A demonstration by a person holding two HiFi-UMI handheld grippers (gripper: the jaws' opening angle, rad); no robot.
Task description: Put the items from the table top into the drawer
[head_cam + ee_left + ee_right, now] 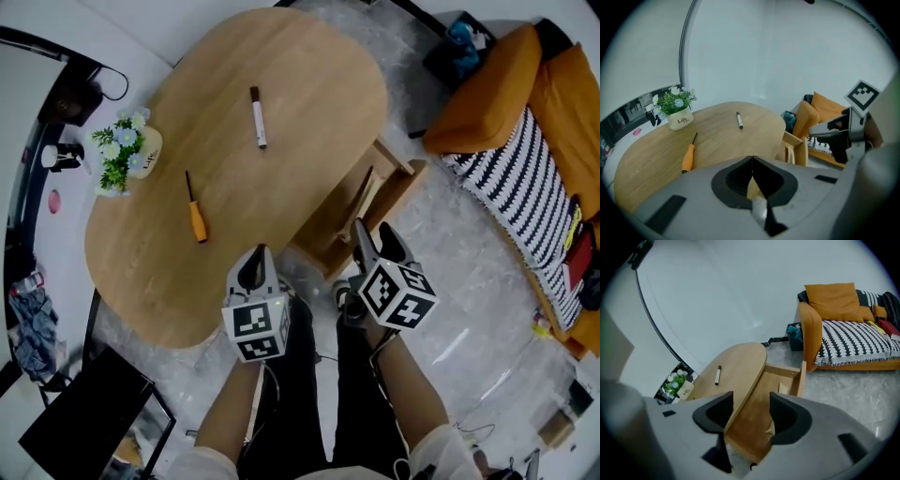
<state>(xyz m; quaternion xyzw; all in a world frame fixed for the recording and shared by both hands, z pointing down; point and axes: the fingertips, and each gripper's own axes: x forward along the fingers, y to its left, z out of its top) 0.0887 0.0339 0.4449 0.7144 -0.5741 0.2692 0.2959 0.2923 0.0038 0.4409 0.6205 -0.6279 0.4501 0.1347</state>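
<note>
A white marker [258, 117] with a dark cap lies in the middle of the oval wooden table [309, 66]. An orange-handled screwdriver [195, 218] lies nearer me, to the left. The wooden drawer [401, 161] stands pulled out from the table's right side. My left gripper [255, 266] hovers over the table's near edge with its jaws shut and nothing held, the screwdriver [688, 157] ahead of it on the left. My right gripper [377, 242] hangs over the drawer [802, 376] with its jaws open and nothing between its pads.
A white pot of flowers [129, 152] stands at the table's left edge. An orange sofa [539, 103] with a striped blanket is at the right, across glossy grey floor. Dark equipment lines the left wall. The person's legs [309, 394] are below the grippers.
</note>
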